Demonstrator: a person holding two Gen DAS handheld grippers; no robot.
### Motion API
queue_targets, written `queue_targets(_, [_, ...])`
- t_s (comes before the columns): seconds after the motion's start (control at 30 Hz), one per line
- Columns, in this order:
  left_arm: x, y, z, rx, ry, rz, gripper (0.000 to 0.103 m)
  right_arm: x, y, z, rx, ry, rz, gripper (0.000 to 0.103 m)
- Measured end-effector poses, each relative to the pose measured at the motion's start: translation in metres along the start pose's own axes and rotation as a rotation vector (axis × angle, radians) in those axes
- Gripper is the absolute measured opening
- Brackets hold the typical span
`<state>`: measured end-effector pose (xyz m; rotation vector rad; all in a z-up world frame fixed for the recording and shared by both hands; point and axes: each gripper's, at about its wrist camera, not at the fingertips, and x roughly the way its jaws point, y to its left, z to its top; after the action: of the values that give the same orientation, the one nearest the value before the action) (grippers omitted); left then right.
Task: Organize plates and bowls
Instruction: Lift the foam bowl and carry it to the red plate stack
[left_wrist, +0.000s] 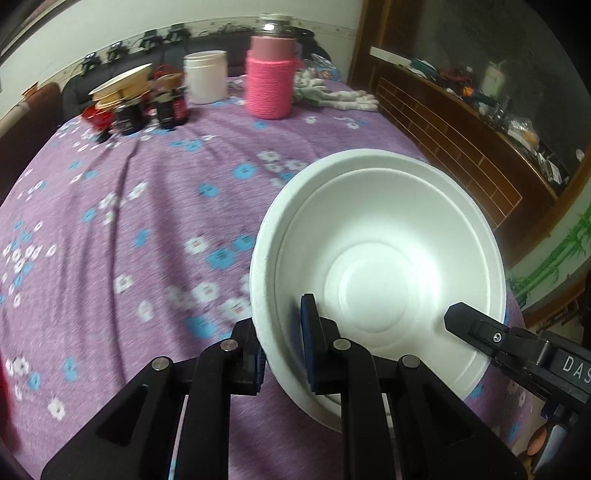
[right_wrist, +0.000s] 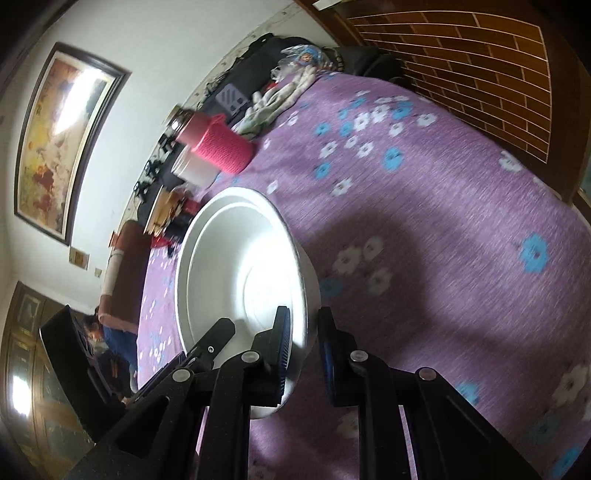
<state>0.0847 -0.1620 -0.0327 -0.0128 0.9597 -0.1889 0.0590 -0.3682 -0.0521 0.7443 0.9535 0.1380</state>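
A white foam bowl (left_wrist: 376, 258) is held tilted above the purple flowered tablecloth (left_wrist: 147, 206). My left gripper (left_wrist: 282, 347) is shut on its near-left rim, one pad inside and one outside. My right gripper (right_wrist: 304, 350) straddles the bowl's (right_wrist: 243, 273) rim with its pads close on either side; the outer pad shows a small gap. Its finger (left_wrist: 476, 328) shows at the bowl's right in the left wrist view. A stack with a white plate on top (left_wrist: 122, 86) sits at the table's far left.
A pink knit-covered bottle (left_wrist: 271, 74), a white jar (left_wrist: 205, 75), dark jars (left_wrist: 147, 109) and a pile of cloths (left_wrist: 332, 92) stand along the far edge. A wooden brick-patterned panel (left_wrist: 443, 140) borders the table's right side.
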Motion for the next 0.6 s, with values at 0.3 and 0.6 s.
queue_targets(0.3, [-0.026,0.05,-0.024,-0.072,-0.023,0.024,0.014,0.01,0.042,-0.034,-0.08,0.037,0.017,0.016])
queue_targets(0.6, [-0.053,0.101,-0.045,-0.159,-0.057,0.069,0.014,0.026,0.091,-0.066,-0.184,0.086,0.043,0.016])
